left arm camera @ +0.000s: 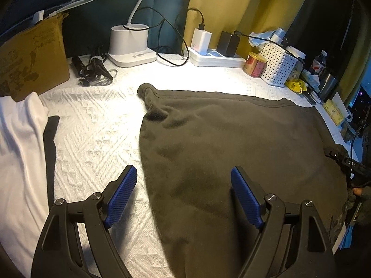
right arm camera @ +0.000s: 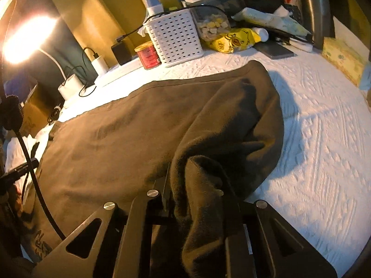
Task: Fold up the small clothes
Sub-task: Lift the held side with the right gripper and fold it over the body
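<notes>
Desk: white textured cover, lit bright. Backdrop: yellow curtain w/ dark teal curtain beside it. White lamp at rear, glare at left in right-wrist view. Rear row: cardboard box, power strip w/ chargers, red tin, white basket, jar.

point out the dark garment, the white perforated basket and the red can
dark garment [left arm camera: 231, 143], left wrist view, flat middle of the cloth
white perforated basket [right arm camera: 176, 38], right wrist view, front wall
red can [right arm camera: 148, 55], right wrist view, its side label
</notes>
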Action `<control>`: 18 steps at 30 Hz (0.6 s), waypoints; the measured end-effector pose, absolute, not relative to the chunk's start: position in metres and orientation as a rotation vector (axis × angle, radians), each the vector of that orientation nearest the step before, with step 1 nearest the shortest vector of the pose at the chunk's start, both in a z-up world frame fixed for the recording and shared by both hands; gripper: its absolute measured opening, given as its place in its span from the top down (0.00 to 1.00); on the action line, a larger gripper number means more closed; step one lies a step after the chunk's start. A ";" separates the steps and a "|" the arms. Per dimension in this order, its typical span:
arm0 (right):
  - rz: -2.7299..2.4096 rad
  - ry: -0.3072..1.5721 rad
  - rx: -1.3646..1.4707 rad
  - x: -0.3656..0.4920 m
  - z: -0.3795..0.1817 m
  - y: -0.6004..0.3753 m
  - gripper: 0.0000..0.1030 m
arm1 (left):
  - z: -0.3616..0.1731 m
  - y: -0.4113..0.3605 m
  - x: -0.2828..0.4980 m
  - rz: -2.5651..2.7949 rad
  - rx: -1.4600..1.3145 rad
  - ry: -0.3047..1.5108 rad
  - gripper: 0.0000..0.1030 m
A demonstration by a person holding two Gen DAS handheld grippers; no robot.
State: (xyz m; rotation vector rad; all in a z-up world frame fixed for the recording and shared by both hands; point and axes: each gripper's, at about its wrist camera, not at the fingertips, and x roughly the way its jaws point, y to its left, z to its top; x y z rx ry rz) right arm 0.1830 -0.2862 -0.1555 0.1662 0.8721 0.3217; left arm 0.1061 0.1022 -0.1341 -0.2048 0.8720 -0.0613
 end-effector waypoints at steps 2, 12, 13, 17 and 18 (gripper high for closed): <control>0.326 0.861 0.161 0.183 -0.151 -0.281 0.86 | -0.133 0.104 0.106 -0.063 -0.204 0.865 0.20; 0.425 0.780 0.080 0.172 -0.117 -0.227 0.86 | -0.123 0.119 0.092 -0.072 -0.224 0.818 0.20; 0.439 0.776 0.072 0.171 -0.115 -0.220 0.86 | -0.122 0.121 0.090 -0.072 -0.227 0.814 0.20; 0.502 0.757 0.021 0.163 -0.105 -0.186 0.86 | -0.117 0.129 0.083 -0.075 -0.240 0.789 0.20; 0.514 0.755 0.012 0.162 -0.104 -0.179 0.86 | -0.116 0.130 0.082 -0.075 -0.243 0.784 0.20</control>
